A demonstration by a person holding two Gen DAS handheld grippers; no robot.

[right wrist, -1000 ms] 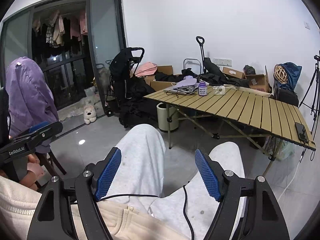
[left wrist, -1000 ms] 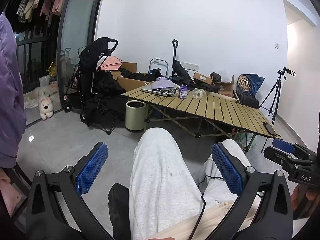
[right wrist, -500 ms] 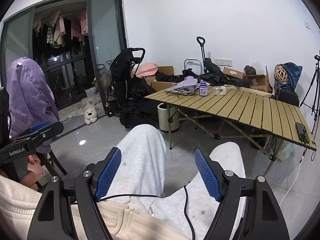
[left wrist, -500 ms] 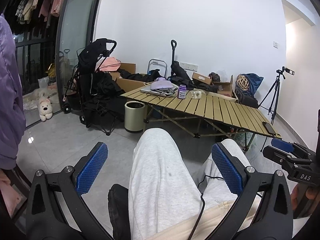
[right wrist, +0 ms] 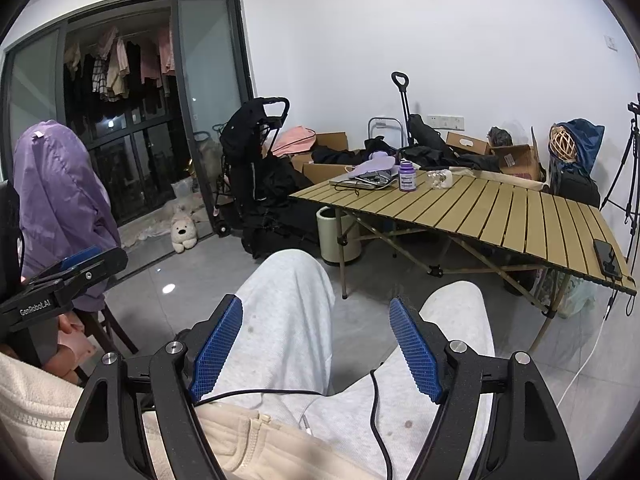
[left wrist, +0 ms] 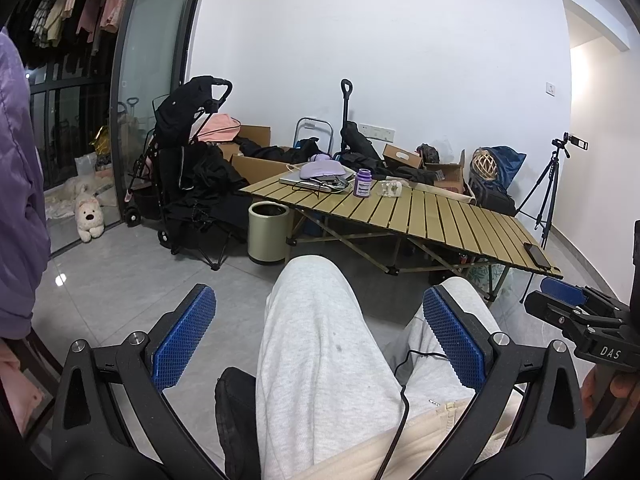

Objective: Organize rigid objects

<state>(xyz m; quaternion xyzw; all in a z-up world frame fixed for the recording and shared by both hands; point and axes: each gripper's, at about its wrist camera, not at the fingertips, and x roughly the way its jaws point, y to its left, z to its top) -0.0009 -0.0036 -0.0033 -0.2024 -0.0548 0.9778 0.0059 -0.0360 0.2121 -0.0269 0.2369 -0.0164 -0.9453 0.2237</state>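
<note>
Both grippers, left gripper (left wrist: 320,328) and right gripper (right wrist: 316,340), hang spread wide over grey-trousered knees (left wrist: 316,320), gripping nothing. Far off, purple bottle (right wrist: 407,176) stands on the slatted table (right wrist: 500,216), stroller (right wrist: 256,168) left; its label is unreadable.

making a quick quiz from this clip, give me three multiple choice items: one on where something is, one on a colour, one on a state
1. Where does the purple bottle stand?
A. on the slatted table
B. on the floor
C. inside the bin

2. What colour are the gripper pads?
A. red
B. blue
C. green

3. How is the right gripper?
A. shut on the bottle
B. shut on a phone
C. open, holding nothing

Answers: 1 A, it stands on the slats near the far end. 2 B, both views show blue textured pads. 3 C, its fingers are spread wide over the person's lap.
</note>
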